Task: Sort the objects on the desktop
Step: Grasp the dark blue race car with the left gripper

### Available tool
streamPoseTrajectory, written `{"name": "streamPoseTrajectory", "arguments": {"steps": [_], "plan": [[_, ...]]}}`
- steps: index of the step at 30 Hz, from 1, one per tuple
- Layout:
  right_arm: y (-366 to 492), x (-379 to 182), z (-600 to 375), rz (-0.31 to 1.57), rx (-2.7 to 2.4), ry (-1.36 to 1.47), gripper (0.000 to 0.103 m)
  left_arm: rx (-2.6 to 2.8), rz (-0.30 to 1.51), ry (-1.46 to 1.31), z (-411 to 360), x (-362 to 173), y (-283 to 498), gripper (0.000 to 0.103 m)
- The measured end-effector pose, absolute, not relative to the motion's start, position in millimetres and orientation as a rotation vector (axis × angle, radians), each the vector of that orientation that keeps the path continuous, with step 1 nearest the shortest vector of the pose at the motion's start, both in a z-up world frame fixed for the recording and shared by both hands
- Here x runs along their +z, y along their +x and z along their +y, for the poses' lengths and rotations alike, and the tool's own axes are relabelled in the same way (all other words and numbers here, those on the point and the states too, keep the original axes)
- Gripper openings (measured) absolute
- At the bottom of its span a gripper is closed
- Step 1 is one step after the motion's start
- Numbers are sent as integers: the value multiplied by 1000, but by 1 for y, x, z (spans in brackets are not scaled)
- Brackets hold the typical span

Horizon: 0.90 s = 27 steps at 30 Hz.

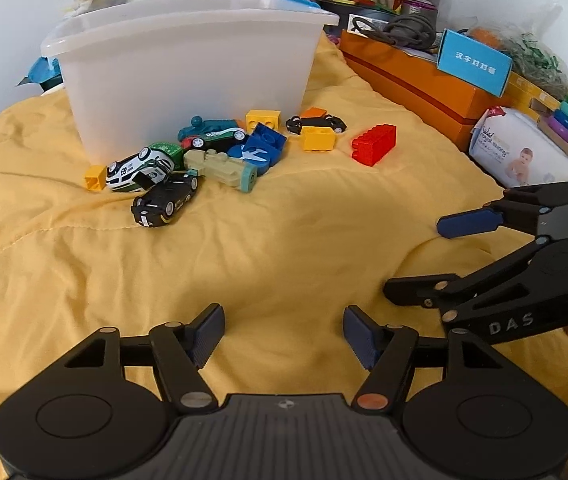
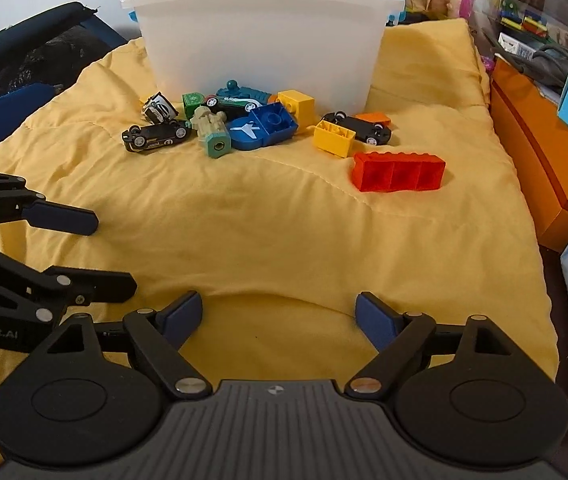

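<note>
Now both tongs hang over the yellow blanket (image 2: 284, 220) with nothing in them. The left gripper (image 1: 284, 334) has its jaws wide apart, and so does the right gripper (image 2: 278, 316). The toys lie in a heap well ahead of both, touching neither. From the left gripper the black car (image 1: 164, 204) sits at about eleven o'clock and the red block (image 1: 373, 144) at about one o'clock. From the right gripper the red block sits at one o'clock. The blue block (image 2: 264, 126) and the yellow block (image 2: 333, 138) lie near twelve, just in front of the white tub (image 2: 260, 40).
</note>
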State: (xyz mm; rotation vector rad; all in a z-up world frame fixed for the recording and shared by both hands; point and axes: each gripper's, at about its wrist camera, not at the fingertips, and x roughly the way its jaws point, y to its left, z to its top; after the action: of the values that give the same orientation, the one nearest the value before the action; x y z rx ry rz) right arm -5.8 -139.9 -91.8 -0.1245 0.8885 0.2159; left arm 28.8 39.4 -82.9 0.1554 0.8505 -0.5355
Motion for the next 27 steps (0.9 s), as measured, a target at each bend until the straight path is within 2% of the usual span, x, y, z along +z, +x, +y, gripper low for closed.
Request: {"name": "streamPoseTrajectory", "arguments": {"steps": [4,10,12,13,15,17,23,25,27], "plan": [[0,-83,-145,895,226,-89,69,-515,851,165,35,-82,29,69],[8,-74,-141,846,303,-151,66,-394,787,162,37,-65,48,69],[10,-75,-140,835,321,-166,66,-334,745,195,38,-58,61,63],[9,-75,-140,831,327,-177,66,-310,733,232,37,-56,68,55],[8,-74,-141,802,333,-203,66,-292,718,319,31,-55,82,48],[6,-70,-144,763,342,-216,66,-320,717,413,23,-59,92,33],[10,-65,-162,743,317,-195,68,-399,726,664,2,-77,114,33],[12,-67,-167,746,305,-181,67,-409,772,575,9,-72,128,26],[13,-67,-169,745,300,-181,66,-423,824,436,22,-64,139,25]]}}
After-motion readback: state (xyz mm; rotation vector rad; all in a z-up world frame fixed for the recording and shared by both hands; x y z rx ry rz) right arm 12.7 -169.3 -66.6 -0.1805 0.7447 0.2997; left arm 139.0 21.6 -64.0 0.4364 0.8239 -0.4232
